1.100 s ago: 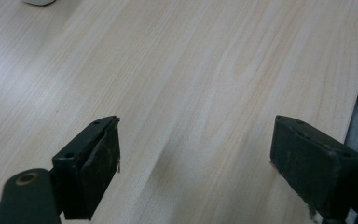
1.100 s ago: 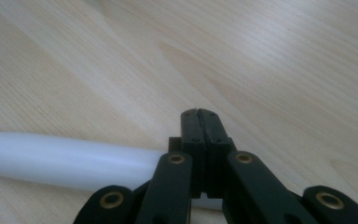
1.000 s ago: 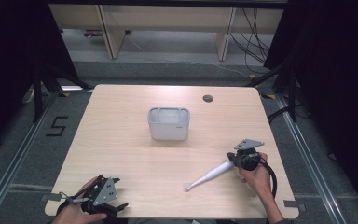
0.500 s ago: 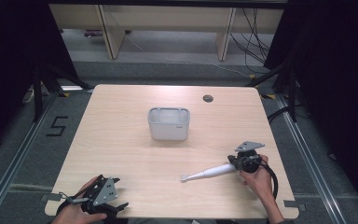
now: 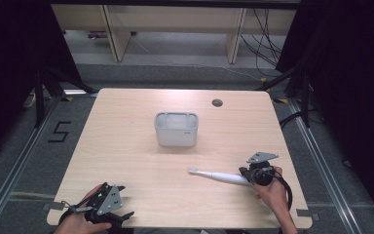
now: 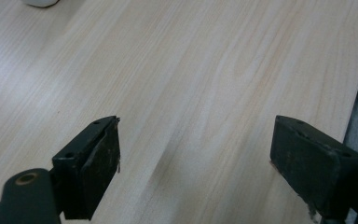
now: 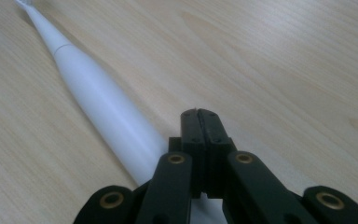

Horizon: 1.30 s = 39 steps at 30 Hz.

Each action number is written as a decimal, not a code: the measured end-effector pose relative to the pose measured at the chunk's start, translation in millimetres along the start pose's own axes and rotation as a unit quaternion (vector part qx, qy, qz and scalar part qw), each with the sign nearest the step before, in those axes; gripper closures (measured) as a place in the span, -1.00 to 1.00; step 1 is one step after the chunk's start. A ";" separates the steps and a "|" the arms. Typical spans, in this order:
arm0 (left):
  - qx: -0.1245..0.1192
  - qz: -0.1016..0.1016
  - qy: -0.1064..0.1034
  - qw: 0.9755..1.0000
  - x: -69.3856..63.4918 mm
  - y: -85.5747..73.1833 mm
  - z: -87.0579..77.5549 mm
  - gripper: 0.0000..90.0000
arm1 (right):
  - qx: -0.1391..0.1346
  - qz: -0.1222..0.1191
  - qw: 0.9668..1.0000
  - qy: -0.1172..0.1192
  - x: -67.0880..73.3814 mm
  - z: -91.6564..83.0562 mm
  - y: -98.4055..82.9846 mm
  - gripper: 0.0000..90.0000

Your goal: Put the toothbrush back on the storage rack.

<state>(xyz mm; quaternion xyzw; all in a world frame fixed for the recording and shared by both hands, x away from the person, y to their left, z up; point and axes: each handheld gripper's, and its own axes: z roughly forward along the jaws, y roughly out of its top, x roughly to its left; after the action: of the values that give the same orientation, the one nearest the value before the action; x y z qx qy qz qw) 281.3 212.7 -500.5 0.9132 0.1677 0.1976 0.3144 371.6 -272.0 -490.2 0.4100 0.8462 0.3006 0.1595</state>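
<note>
A white electric toothbrush [image 5: 219, 176] lies flat on the wooden table [image 5: 126, 126], head pointing left. My right gripper [image 5: 246, 174] is at its handle end, near the table's right front. In the right gripper view the jaws [image 7: 199, 116] are shut on each other with nothing between them, and the toothbrush [image 7: 98, 102] runs along their left side and passes under the gripper. My left gripper [image 5: 124, 214] rests at the front left corner, held in a hand. Its jaws [image 6: 196, 149] stand wide open over bare wood.
A grey rectangular bin [image 5: 176, 129] stands at the table's middle, slightly to the back. A small round grommet [image 5: 217, 103] sits near the back edge. A white object [image 6: 39, 2] shows at the top left of the left gripper view. The table's front edge is right beside the left gripper.
The toothbrush has swung on the table: its head moved away from me and its handle end came nearer, along with the right gripper. The left gripper has stayed put.
</note>
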 end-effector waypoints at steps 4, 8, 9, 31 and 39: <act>-0.007 -0.007 0.000 1.000 -0.6 -0.3 0.7 -0.65 | -0.001 0.002 1.000 0.004 2.5 -4.0 -2.6 1.00; 0.001 0.000 0.000 1.000 0.1 0.0 -0.2 -0.65 | 0.000 -0.005 1.000 0.004 4.2 -7.6 -5.5 1.00; 0.000 0.000 0.000 1.000 0.1 0.1 -0.2 -0.65 | -0.002 -0.001 1.000 0.005 5.0 -7.8 -6.4 1.00; -0.006 -0.007 -0.001 1.000 -0.5 -0.2 1.2 -0.65 | -0.005 0.000 1.000 0.008 15.2 -19.0 -12.3 0.96; 0.006 0.001 0.011 1.000 0.4 0.0 1.3 -0.65 | -0.008 -0.001 1.000 0.010 19.9 -31.3 8.1 0.66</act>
<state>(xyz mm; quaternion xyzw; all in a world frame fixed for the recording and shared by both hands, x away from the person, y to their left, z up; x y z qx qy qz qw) 282.3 212.3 -501.4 0.9132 0.1716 0.2067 0.3066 348.1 -264.2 -461.5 0.4049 0.8459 0.3110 0.1543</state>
